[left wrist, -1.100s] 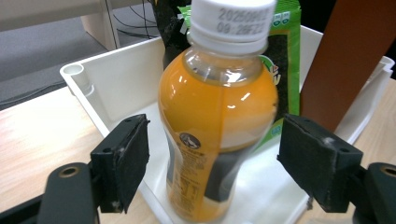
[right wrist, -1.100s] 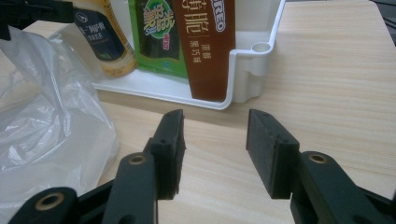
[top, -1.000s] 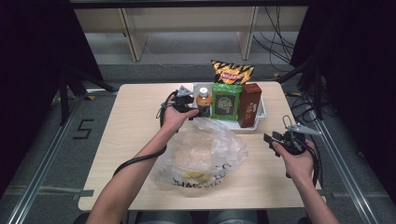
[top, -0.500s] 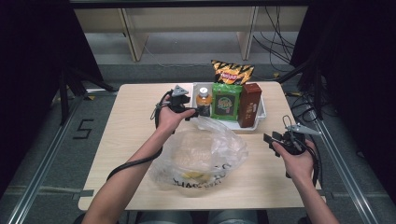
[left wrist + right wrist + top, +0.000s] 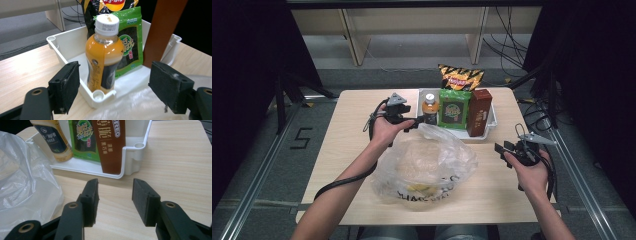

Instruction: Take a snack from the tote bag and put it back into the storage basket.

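Observation:
An orange drink bottle (image 5: 429, 106) (image 5: 103, 55) with a white cap stands at the left end of a white tray (image 5: 490, 121) (image 5: 58, 47). My left gripper (image 5: 415, 123) (image 5: 117, 92) is level with the bottle, just short of it, jaws wide open and empty. Beside the bottle stand a green snack pack (image 5: 454, 109) (image 5: 130, 42) and a brown biscuit box (image 5: 479, 112) (image 5: 111, 143). My right gripper (image 5: 503, 150) (image 5: 115, 202) hovers at the table's right, open and empty, aimed at the tray's corner.
A clear plastic bag (image 5: 427, 165) (image 5: 25, 185) with goods inside lies at the table's middle front, just below the left gripper. A black and yellow crisp bag (image 5: 460, 76) leans behind the tray. Bare wood table (image 5: 347, 130) lies to the left.
My left gripper has moved away from the bag, up and toward the bottle at the tray's left end. The right gripper has stayed where it was.

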`<state>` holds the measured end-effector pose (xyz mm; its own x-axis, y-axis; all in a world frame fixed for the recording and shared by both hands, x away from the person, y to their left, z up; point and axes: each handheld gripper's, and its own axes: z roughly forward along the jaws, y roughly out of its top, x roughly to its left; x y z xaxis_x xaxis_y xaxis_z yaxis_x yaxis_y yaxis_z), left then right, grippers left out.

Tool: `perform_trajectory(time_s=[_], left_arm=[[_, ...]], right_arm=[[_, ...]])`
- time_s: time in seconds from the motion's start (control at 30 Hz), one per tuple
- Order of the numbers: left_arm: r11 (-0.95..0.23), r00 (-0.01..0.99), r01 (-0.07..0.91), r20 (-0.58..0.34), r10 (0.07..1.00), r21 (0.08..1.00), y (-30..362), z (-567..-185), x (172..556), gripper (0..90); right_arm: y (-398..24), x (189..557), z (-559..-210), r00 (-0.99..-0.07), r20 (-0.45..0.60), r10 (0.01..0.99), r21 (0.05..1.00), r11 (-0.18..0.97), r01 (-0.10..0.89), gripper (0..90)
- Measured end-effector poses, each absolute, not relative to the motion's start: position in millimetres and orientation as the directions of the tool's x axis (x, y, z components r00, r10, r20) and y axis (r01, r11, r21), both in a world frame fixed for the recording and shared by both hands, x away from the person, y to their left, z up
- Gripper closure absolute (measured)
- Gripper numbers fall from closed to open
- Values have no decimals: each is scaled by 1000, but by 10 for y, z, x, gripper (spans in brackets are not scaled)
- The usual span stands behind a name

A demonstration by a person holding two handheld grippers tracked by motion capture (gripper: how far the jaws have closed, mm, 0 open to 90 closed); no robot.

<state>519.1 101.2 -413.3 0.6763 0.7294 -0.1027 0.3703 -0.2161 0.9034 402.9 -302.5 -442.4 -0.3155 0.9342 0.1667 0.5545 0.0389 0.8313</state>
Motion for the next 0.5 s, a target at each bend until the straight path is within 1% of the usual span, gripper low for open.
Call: perform_trajectory(time_s=[0.03,0.1,0.13,0.23,0.27,0.3,0.37,0.5], left_arm=[[-213,676,368,-103,730,905,1030,-4130,5173,241],[-206,674,359,-100,732,910,1073,-4107,5132,240],[-204,673,346,-91,734,916,1101,-4080,5103,240],[-187,682,330,-97,725,925,1168,-4015,5032,248],[-192,685,325,-91,723,926,1194,-4000,5005,248],[-198,687,322,-84,722,926,1223,-3990,4982,248],[-202,684,320,-79,725,926,1285,-3976,4935,246],[-201,675,317,-71,735,927,1412,-3968,4848,244]], right_arm=[[-3017,4019,-4418,-303,175,937,823,29,567,568],[-3027,4031,-4424,-318,157,935,832,49,553,568],[-3003,4017,-4419,-304,190,934,820,19,572,568],[-2990,4007,-4409,-292,199,936,814,8,581,567],[-2992,4004,-4407,-290,198,936,813,8,582,567],[-3028,4031,-4423,-321,161,933,833,46,551,567],[-3040,4036,-4434,-323,152,934,840,50,541,567],[-3035,4028,-4427,-314,166,935,831,39,555,566]])
